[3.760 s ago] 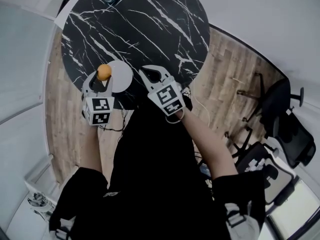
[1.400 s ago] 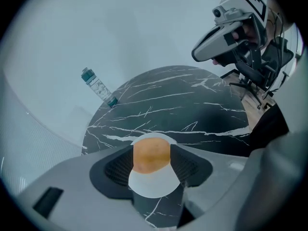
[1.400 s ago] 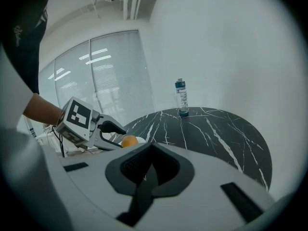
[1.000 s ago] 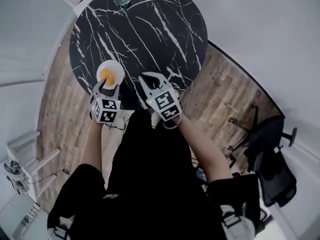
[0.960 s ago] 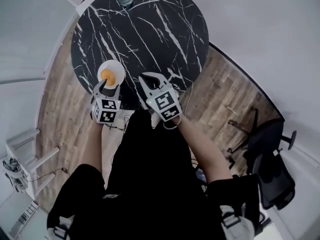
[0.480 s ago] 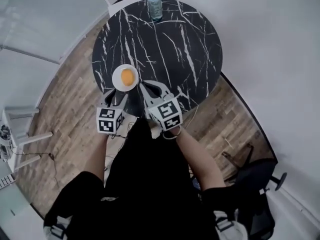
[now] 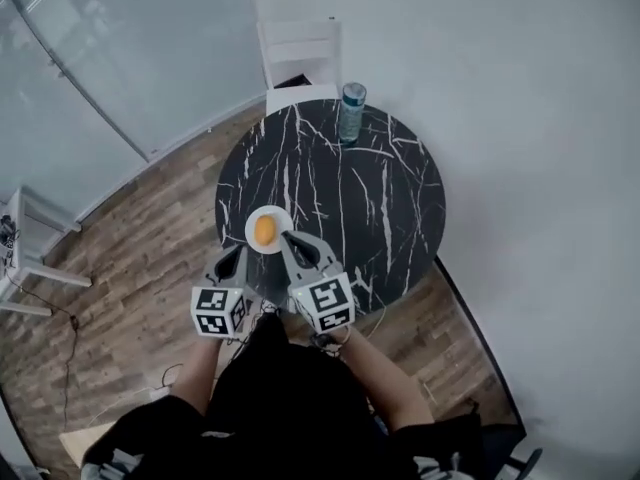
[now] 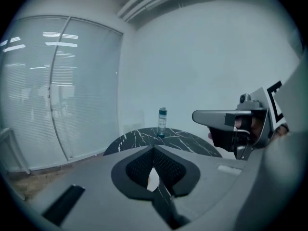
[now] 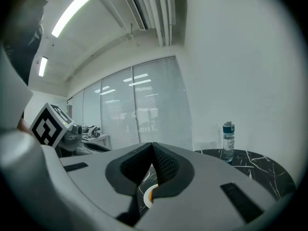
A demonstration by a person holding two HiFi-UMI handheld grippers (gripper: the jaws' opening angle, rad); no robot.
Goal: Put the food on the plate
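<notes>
An orange piece of food (image 7: 264, 230) lies on a small white plate (image 7: 279, 218) near the front edge of the round black marble table (image 7: 380, 218). My left gripper (image 7: 239, 253) is shut and holds nothing, just short of the plate on its near left. My right gripper (image 7: 286, 239) is shut too, its tips at the plate's near right rim. In the left gripper view the shut jaws (image 8: 154, 148) point across the table, and a sliver of plate (image 8: 152, 179) shows below them. The right gripper view shows the food (image 9: 148, 195) under its shut jaws (image 9: 153, 146).
A blue-capped bottle (image 7: 350, 111) stands at the table's far edge. A white chair (image 7: 300, 48) is behind it, against the wall. Glass partitions run along the left, with white furniture (image 7: 25, 258) on the wooden floor there.
The left gripper carried the food to the plate, let it go, drew back toward me and shut. The right gripper stayed shut beside it. The head view has risen and tilted outward.
</notes>
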